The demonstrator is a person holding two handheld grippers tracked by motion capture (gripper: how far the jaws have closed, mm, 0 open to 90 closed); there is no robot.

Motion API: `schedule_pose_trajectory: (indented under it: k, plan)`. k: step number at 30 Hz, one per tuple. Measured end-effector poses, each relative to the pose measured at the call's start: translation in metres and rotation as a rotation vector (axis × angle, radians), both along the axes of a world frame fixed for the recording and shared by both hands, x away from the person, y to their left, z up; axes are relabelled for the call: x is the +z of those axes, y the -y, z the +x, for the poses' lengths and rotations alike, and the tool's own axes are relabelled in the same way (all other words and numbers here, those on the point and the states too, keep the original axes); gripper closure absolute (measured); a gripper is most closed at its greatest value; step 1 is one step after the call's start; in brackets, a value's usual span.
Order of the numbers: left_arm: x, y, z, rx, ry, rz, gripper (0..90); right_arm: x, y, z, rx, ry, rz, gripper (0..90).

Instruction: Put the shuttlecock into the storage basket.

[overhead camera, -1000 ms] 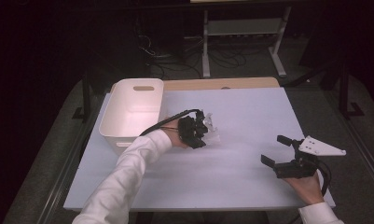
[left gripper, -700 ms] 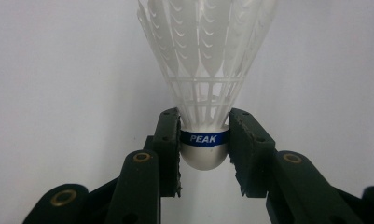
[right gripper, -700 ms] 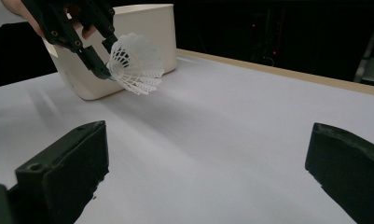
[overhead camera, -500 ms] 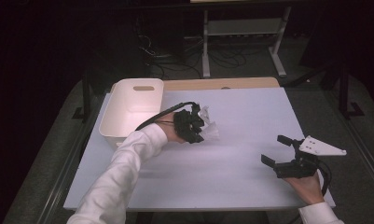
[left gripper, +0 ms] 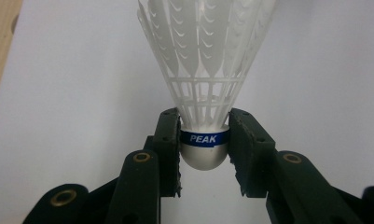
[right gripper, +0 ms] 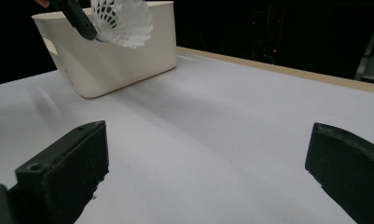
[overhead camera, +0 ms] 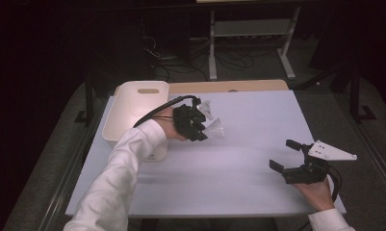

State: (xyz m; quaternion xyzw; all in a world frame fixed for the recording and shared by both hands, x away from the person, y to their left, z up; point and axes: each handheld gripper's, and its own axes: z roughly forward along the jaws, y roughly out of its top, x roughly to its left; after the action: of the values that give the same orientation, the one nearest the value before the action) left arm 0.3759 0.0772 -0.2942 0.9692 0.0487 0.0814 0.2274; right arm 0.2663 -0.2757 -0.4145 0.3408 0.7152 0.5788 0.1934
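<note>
A white feathered shuttlecock (left gripper: 205, 70) with a blue band reading PEAK is clamped by its cork base between the pads of my left gripper (left gripper: 204, 144). In the high view the left gripper (overhead camera: 200, 126) hovers over the table just right of the white bin (overhead camera: 133, 103), with the shuttlecock (overhead camera: 216, 128) pointing right. The right gripper view catches the shuttlecock (right gripper: 124, 21) in the air in front of the bin (right gripper: 110, 60). My right gripper (overhead camera: 283, 155) rests near the table's front right, jaws wide apart with nothing between them (right gripper: 208, 172).
The white-covered table (overhead camera: 238, 168) has a wooden strip (overhead camera: 229, 86) along its far edge. A metal stand (overhead camera: 250, 29) and cables sit on the dark floor beyond.
My left gripper has lifted the shuttlecock off the table and carried it slightly toward the bin. The right gripper has stayed put.
</note>
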Motion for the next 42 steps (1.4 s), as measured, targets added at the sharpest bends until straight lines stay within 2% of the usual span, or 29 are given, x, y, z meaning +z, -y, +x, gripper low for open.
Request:
schedule_pose_trajectory:
  k: [5,16,17,21,24,32,42]
  plan:
    - [0.009,-0.003,0.0,-0.005,0.017,-0.008,65.0,-0.001,-0.001,0.0,0.005,-0.011,-0.002,0.0]
    - [0.031,-0.009,0.004,-0.015,0.032,0.006,65.0,-0.001,-0.001,0.001,0.008,-0.01,-0.004,0.0]
    - [0.034,-0.011,0.004,-0.011,0.038,-0.007,65.0,-0.001,-0.001,0.001,0.008,-0.011,-0.003,0.0]
    - [0.041,-0.014,0.004,-0.02,0.051,0.009,65.0,-0.001,-0.001,0.001,0.007,-0.01,-0.003,0.0]
    - [0.044,-0.016,0.004,-0.013,0.045,0.0,65.0,-0.001,-0.001,0.0,0.007,-0.012,-0.004,0.0]
    - [0.054,-0.024,0.003,-0.021,0.046,0.023,65.0,-0.001,0.0,0.0,0.0,-0.005,-0.003,0.0]
    - [0.064,-0.029,0.004,-0.024,0.045,0.023,65.0,-0.001,-0.001,0.0,0.002,-0.008,-0.004,0.0]
